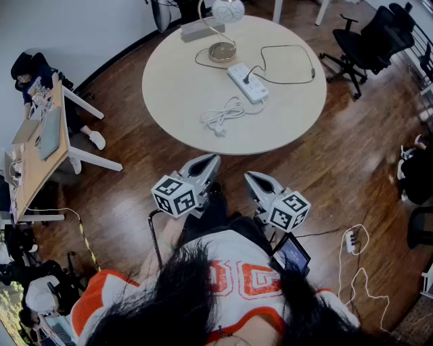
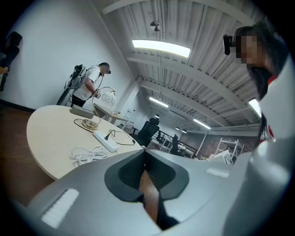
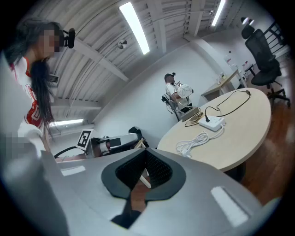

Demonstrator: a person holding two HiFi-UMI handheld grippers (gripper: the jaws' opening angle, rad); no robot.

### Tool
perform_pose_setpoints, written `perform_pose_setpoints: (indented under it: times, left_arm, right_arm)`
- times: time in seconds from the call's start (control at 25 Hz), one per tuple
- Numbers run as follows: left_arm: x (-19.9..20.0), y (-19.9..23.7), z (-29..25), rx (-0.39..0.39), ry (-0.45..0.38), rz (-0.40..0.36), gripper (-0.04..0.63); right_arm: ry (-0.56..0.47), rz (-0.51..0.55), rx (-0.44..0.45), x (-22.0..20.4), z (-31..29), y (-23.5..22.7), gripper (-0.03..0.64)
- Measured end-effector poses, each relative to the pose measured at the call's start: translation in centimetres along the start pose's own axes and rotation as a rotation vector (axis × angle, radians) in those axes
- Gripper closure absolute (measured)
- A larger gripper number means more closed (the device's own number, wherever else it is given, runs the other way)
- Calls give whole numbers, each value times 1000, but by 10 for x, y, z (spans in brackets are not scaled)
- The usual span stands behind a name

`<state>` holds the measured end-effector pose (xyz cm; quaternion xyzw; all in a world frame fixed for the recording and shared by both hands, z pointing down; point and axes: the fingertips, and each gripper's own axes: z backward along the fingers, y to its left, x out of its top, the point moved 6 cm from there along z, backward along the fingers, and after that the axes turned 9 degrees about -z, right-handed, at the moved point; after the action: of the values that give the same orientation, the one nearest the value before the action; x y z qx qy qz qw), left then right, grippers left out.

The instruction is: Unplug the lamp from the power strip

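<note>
A white power strip [image 1: 247, 82] lies on the round pale table [image 1: 183, 88], with a black plug [image 1: 245, 79] in it. The plug's black cord [image 1: 291, 64] loops right and runs back to the lamp's brass base [image 1: 222, 51]; the lamp's white globe head [image 1: 229, 10] hangs above. Both grippers hover over the floor short of the table's near edge, close to my body. My left gripper [image 1: 211, 159] and right gripper [image 1: 250, 177] are shut and hold nothing. The strip [image 2: 106, 140] shows far ahead in the left gripper view, and likewise the strip [image 3: 213, 123] in the right gripper view.
A coiled white cable [image 1: 223, 115] lies on the table nearer to me than the strip. A grey box [image 1: 201, 28] sits at the far edge. Black office chairs [image 1: 369, 40] stand at the right. A desk [image 1: 40, 135] with a seated person stands at the left. Another power strip [image 1: 350, 240] lies on the floor.
</note>
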<state>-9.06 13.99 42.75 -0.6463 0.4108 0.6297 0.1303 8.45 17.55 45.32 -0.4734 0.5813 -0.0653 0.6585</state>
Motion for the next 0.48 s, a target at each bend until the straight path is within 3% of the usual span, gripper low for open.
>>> perform_pose_setpoints:
  times: [0.28, 0.48]
  left_arm:
    - [10, 17, -15, 18, -17, -3, 595]
    - [20, 47, -40, 7, -33, 12, 595]
  right_arm:
    - [0, 22, -59, 17, -11, -20, 615]
    - [61, 119, -128, 37, -34, -38, 615]
